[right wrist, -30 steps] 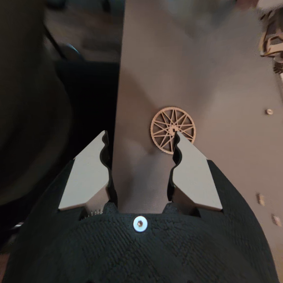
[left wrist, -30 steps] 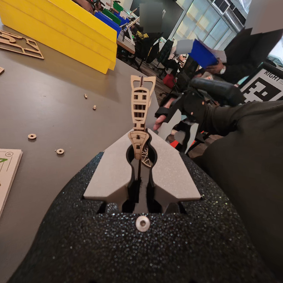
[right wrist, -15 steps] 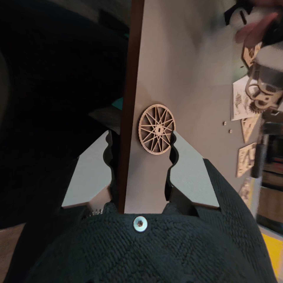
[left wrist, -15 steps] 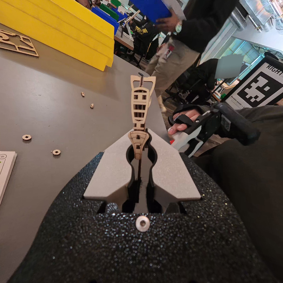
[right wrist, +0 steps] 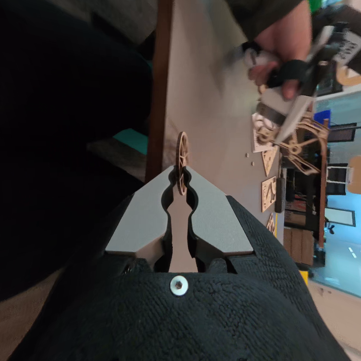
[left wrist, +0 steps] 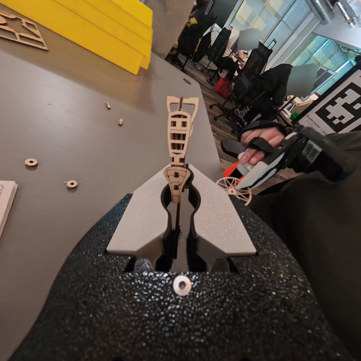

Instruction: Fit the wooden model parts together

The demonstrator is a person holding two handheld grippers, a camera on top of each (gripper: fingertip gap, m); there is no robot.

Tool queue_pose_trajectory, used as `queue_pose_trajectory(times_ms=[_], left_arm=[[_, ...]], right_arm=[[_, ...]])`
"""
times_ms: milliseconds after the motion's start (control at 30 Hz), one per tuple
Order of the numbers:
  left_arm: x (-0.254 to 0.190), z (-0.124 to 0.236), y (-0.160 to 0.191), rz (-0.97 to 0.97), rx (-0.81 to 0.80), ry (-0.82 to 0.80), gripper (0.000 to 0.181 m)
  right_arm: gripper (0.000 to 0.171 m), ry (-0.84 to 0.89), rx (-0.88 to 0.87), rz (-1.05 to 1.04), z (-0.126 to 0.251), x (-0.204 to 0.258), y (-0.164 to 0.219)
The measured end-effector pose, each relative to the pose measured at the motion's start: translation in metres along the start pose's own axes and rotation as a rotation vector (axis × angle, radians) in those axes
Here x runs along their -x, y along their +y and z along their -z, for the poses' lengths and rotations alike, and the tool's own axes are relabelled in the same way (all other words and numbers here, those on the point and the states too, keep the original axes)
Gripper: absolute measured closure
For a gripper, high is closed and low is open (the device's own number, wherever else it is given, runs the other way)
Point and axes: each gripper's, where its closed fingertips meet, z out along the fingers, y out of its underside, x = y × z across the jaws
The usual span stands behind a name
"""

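Now | left claw [left wrist: 182, 172] grips frame [left wrist: 178, 136] | right claw [right wrist: 180, 170] grips wheel [right wrist: 182, 156]

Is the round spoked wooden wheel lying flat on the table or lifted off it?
Lifted. The right tool is shut on the round spoked wooden wheel, holding it on edge beside the grey table.

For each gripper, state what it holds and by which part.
Left gripper clamps the wooden frame near its lower end. Right gripper pinches the spoked wheel edge-on, across its lower part.
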Motion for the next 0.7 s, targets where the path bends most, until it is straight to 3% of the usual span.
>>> queue_pose_trajectory(times_ms=[200, 300, 500, 600, 700], left_arm=[[0.010, 0.007, -0.007, 0.019, -0.058, -0.022, 0.174], [0.014, 0.010, -0.014, -0.015, -0.116, -0.032, 0.174], [0.013, 0.022, -0.032, -0.075, -0.287, 0.016, 0.174], [0.011, 0.032, -0.043, -0.104, -0.385, 0.041, 0.174], [0.015, 0.036, -0.043, -0.130, -0.416, 0.034, 0.174]], right_arm=[[0.171, 0.163, -0.138, -0.283, 0.014, -0.064, 0.014], [0.171, 0.200, -0.333, -0.553, 0.016, -0.109, 0.019], [0.171, -0.066, -0.871, -1.187, -0.003, -0.189, 0.029], [0.171, -0.196, -1.087, -1.312, -0.016, -0.217, 0.036], [0.171, -0.206, -1.107, -1.251, -0.036, -0.223, 0.047]])
